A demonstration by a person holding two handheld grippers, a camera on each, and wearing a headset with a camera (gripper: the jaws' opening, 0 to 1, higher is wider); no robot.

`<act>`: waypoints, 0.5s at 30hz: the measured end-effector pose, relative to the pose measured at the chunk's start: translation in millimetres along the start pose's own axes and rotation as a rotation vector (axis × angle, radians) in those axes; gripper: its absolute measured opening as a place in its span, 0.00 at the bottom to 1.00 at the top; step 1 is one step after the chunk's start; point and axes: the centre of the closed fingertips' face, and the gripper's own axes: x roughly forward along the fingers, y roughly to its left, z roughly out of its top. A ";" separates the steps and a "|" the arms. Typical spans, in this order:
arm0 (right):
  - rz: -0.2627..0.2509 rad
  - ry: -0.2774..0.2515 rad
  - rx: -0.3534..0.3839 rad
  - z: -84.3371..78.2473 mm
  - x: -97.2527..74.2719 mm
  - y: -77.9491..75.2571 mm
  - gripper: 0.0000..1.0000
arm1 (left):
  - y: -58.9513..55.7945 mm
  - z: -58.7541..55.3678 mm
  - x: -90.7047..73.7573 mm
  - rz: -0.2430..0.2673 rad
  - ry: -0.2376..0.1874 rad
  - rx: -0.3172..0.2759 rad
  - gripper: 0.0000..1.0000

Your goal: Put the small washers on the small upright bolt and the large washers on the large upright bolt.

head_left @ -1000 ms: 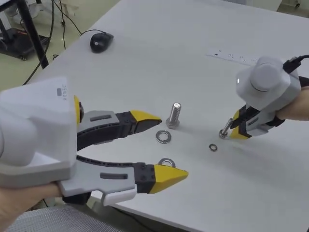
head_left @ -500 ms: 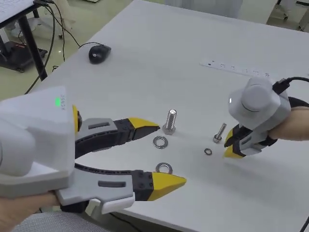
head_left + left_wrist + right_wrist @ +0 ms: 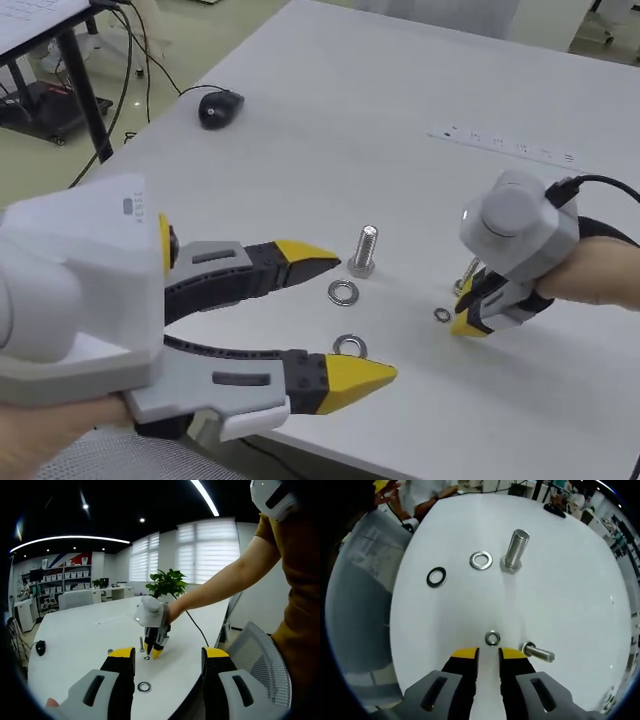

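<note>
**Small washer lies straight ahead of the right fingers**

The small washer [image 3: 442, 315] lies flat on the counter [image 3: 330, 130], just in front of the tips of the right gripper [image 3: 466, 312]. In the right gripper view it sits almost in line with the gap between the two fingers [image 3: 465, 656], near them but not touching. These fingers stand only a little apart, about as wide as the washer, and they hold nothing.

The small bolt [image 3: 538, 651] is just beside the washer, on the side of the right-hand finger in that view. In the head view the gripper hides half of it. It seems to stand on its head, but I cannot tell if it is quite straight.

I judge that the coming move is short. The fingers go forward and down onto the washer's rim, then carry it a little sideways and over the bolt's top. The washer is thin and flat, so the fingers may slip on it. The bolt is close enough that a finger could knock it.

Farther away, the large bolt [image 3: 365, 250] stands upright near the middle of the counter, with two large washers [image 3: 343, 292] lying flat beside it. The left gripper [image 3: 365, 318] is nearer to these and well apart from the small washer. Its fingers are spread wide and empty.
</note>
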 end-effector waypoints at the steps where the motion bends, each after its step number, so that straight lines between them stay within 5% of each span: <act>1: -0.001 0.001 -0.002 0.3 0.3 0.1 0.17 | 0.3 -0.2 -0.1 0.000 0.000 -0.001 0.52; 15: 0.024 0.010 -0.008 11.7 2.0 -1.7 0.17 | 6.6 -1.3 -0.8 0.007 -0.003 -0.010 0.52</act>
